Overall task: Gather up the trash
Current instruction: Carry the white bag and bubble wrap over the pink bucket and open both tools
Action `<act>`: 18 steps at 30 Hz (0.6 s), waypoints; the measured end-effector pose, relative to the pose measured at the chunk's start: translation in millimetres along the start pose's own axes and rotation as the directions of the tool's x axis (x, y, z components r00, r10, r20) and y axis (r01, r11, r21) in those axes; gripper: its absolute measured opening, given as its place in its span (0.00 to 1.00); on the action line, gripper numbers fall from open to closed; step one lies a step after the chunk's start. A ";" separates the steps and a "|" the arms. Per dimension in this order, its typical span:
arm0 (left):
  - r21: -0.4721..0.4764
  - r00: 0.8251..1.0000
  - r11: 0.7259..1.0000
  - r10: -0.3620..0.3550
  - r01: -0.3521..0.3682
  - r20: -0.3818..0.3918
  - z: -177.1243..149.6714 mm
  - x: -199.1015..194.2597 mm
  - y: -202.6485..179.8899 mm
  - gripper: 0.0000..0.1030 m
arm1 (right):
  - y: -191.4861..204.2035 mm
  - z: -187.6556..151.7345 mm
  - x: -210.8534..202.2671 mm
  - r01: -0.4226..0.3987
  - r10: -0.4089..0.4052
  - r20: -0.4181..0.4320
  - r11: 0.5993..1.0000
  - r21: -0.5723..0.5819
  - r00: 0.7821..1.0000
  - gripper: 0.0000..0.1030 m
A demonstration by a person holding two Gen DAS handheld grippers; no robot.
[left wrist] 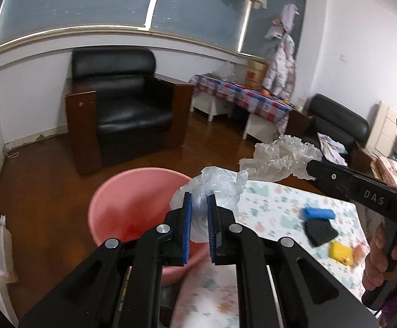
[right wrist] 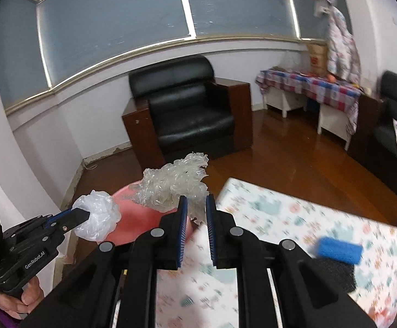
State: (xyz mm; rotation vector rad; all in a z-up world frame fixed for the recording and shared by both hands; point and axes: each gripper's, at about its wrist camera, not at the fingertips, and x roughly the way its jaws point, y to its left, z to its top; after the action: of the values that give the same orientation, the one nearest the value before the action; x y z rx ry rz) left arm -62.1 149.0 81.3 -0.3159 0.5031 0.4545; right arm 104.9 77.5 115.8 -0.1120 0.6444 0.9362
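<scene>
A pink basin (left wrist: pixel 132 207) was seen on the floor beside the patterned table (left wrist: pixel 286 205); nothing could be made out inside it, its near part being hidden behind the grippers and blurred. The left gripper (left wrist: pixel 199 205) was clamped on a crumpled clear plastic bag (left wrist: pixel 214 186), held above the basin's rim. The right gripper (right wrist: pixel 195 210) was pinched on a crinkled plastic wrapper (right wrist: pixel 173 186), held over the table's edge near the basin.

Only in the left wrist view were a yellow sponge (left wrist: pixel 340 252) and the hand (left wrist: pixel 381 262) on the right gripper's handle shown. A blue sponge (left wrist: pixel 318 213) and a black scouring pad (left wrist: pixel 320 231) lay on the table in both views. The hand (right wrist: pixel 20 298) on the left gripper appeared only in the right wrist view.

The tabletop was smeared by motion, and a small orange thing beside the yellow sponge could not be identified.
</scene>
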 end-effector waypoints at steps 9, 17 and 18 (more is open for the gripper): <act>-0.070 0.998 0.996 0.057 -0.059 -0.031 -4.5 15.3 50.0 0.10 | 46.3 8.0 64.5 -0.020 0.017 -0.074 0.999 -0.041 0.997 0.13; -0.102 0.994 0.991 0.077 -0.085 -0.082 -15.2 32.8 72.6 0.10 | 58.2 -7.9 104.0 0.008 -0.020 -0.127 0.996 -0.090 0.992 0.13; -0.104 0.993 0.991 0.078 -0.087 -0.089 -16.7 35.1 73.3 0.10 | 58.9 -10.7 107.3 0.011 -0.024 -0.133 0.995 -0.097 0.991 0.14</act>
State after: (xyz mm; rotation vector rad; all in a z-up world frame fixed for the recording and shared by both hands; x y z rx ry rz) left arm -77.1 216.8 35.9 -0.4203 0.5768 0.5518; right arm 99.3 185.6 57.7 -0.2672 0.7213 0.9480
